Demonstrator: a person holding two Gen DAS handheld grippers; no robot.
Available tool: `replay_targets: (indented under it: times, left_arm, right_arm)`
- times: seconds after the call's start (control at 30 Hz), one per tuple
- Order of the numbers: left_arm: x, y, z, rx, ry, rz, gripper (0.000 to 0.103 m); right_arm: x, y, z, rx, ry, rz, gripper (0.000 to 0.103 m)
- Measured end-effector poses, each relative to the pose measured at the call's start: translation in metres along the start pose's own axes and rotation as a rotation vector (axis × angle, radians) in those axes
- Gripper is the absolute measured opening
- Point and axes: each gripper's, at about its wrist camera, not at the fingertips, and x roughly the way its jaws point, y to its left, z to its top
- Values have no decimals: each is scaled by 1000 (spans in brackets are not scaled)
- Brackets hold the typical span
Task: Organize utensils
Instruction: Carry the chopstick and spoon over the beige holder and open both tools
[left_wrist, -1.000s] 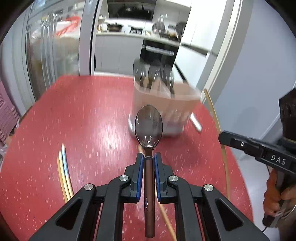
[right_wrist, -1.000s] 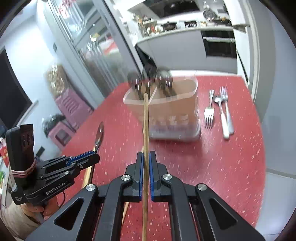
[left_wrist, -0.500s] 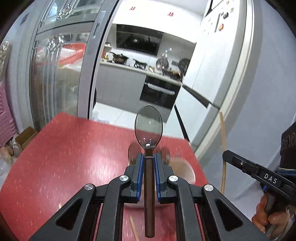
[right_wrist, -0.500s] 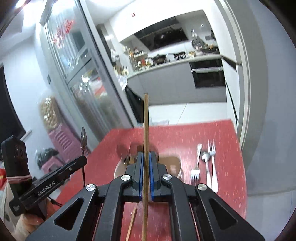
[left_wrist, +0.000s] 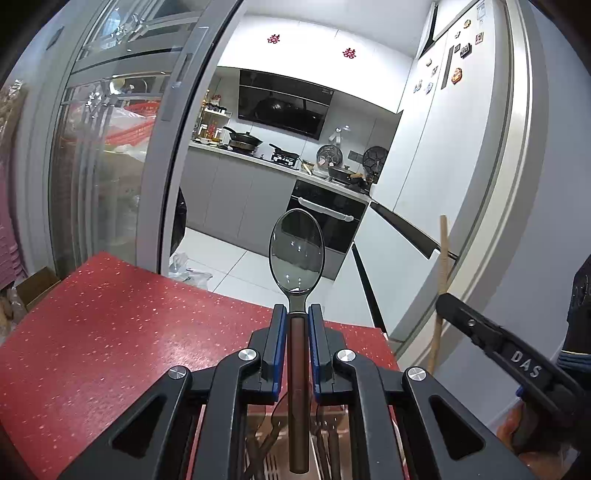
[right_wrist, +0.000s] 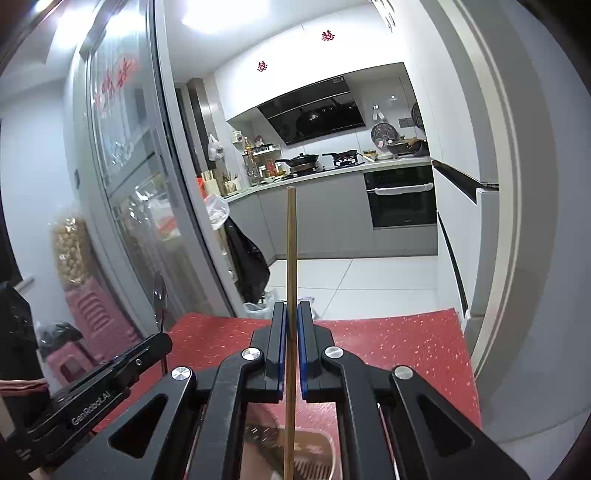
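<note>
**Both grippers tipped upright over the utensil holder**

Half a second ago more of the red speckled table (left_wrist: 110, 332) lay ahead of each gripper; now both cameras look higher into the kitchen, and the brown utensil holder (right_wrist: 314, 454) has slid under the fingers to the bottom edge of both views. The forks seen earlier right of the right gripper's fingers are out of frame.

The holder is mostly hidden by the black finger linkages: only a rounded rim and a slotted base show in the right wrist view, and dark handles inside it are hard to make out.

The left gripper (left_wrist: 297, 321) is clamped on a spoon (left_wrist: 297, 258) with a glossy oval bowl above the fingertips and a brown handle running down between the blue pads. The right gripper (right_wrist: 291, 317) pinches a thin, straight wooden chopstick (right_wrist: 291, 243), upright, its lower end over the holder; whether it touches is unclear.
</note>
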Motion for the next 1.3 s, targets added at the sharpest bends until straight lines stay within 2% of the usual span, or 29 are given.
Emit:
replay_targets:
  times: [0.3,0.53,0.9,1.1,1.3]
  left_arm:
    - [21,0,-21,54,-1,42,36]
    - [11,-9,-43,146,8,73,36]
    - [5,-13,-59,220,63,121,36]
    - [5,-8,-65,218,128,143,36]
    - [0,-4,-68,223,149,158,36]
  right_arm:
    - [37,1,-23,-84,-16,-2,6]
    - [36,-3,-49,-115,14,1,6]
    - [25,-8,-73,-121,97,26,6]
    - [25,-8,-75,-115,144,38,7]
    - [28,-8,-78,-117,206,63,9]
